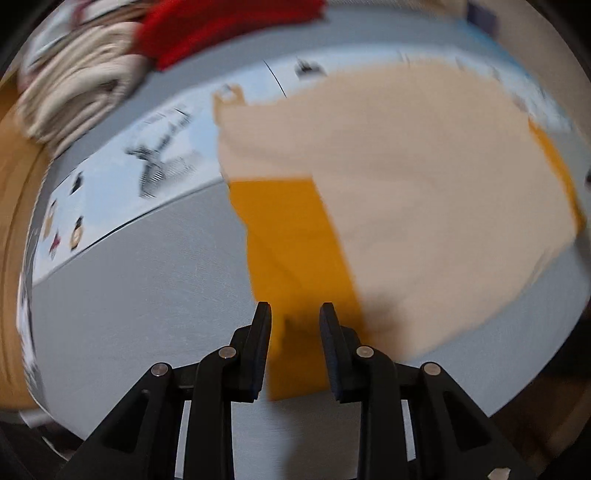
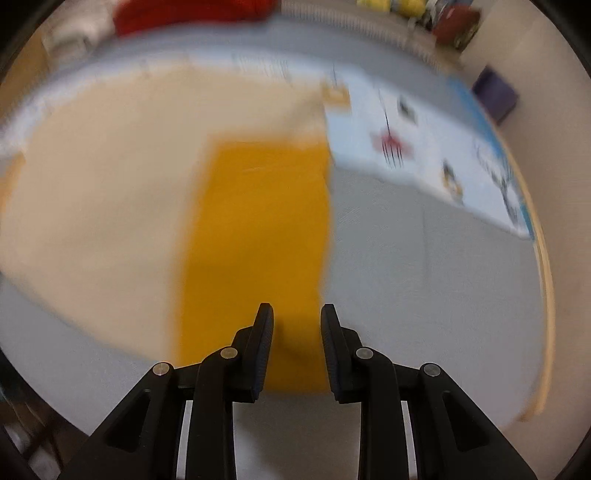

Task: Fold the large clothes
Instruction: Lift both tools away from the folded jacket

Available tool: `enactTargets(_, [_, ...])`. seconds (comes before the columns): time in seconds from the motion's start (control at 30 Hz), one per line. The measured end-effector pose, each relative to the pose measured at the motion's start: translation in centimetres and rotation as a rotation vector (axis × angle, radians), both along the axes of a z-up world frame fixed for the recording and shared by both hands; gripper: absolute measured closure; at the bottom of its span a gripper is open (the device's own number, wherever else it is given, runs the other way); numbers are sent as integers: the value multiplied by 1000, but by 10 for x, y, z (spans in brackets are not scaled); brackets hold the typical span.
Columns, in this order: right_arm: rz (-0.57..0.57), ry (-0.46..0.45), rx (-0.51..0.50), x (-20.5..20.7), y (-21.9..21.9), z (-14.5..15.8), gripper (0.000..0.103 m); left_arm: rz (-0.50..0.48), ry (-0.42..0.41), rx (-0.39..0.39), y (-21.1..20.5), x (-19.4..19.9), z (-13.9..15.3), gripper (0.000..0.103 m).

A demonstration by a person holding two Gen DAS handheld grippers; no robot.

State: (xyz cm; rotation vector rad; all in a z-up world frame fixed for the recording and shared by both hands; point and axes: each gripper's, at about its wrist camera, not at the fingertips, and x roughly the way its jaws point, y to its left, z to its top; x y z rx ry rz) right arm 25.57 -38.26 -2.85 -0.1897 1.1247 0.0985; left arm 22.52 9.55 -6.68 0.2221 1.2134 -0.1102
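Beige-and-mustard garment (image 1: 424, 192) flat on grey mat (image 1: 147, 295); both tools' jaws apart, empty.

A: Which surface is open to a gripper?

B: The grey mat (image 1: 147, 280) lies bare to the left of the folded beige-and-orange garment (image 1: 424, 206), and bare again to its right in the right wrist view (image 2: 424, 277).

A: What blocks passage?

B: At the far edge, a pile of cream cloth (image 1: 77, 96) and a red cloth (image 1: 221, 26) occupy the mat. A purple box (image 2: 496, 94) stands by the wall beyond the printed sheet (image 2: 424, 147).
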Motion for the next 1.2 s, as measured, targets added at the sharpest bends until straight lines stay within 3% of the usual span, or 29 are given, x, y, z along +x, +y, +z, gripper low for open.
enactTargets(0.13, [180, -89, 21, -11, 86, 14, 77, 123, -102, -2, -20, -15, 22, 77])
enactTargets(0.27, [299, -122, 22, -27, 151, 6, 77, 165, -177, 3, -25, -21, 30, 77])
enactTargets(0.4, [305, -64, 17, -41, 195, -24, 77, 205, -193, -39, -27, -31, 28, 77])
enactTargets(0.5, [250, 42, -28, -42, 201, -61, 77, 227, -194, -59, -24, -37, 25, 77])
enactTargets(0.6, [199, 73, -3, -43, 195, -67, 75, 248, -191, -97, -17, -41, 23, 77])
enactTargets(0.7, [158, 48, 33, -44, 188, -50, 75, 292, -200, -183, -3, -46, 23, 79])
enactTargets(0.8, [92, -3, 96, -57, 171, -28, 74, 362, -195, -335, 21, -54, 13, 91])
enactTargets(0.93, [40, -17, 141, -72, 165, -23, 74, 431, -128, -463, 39, -60, -18, 92])
enactTargets(1.0, [50, -7, 128, -76, 173, -30, 74, 462, -76, -518, 44, -60, -34, 89])
enactTargets(1.13, [125, -26, 65, -72, 194, -40, 74, 551, 17, -654, 57, -63, -66, 67])
enactTargets(1.2, [132, -14, 31, -70, 201, -53, 74, 600, 61, -727, 62, -64, -79, 63])
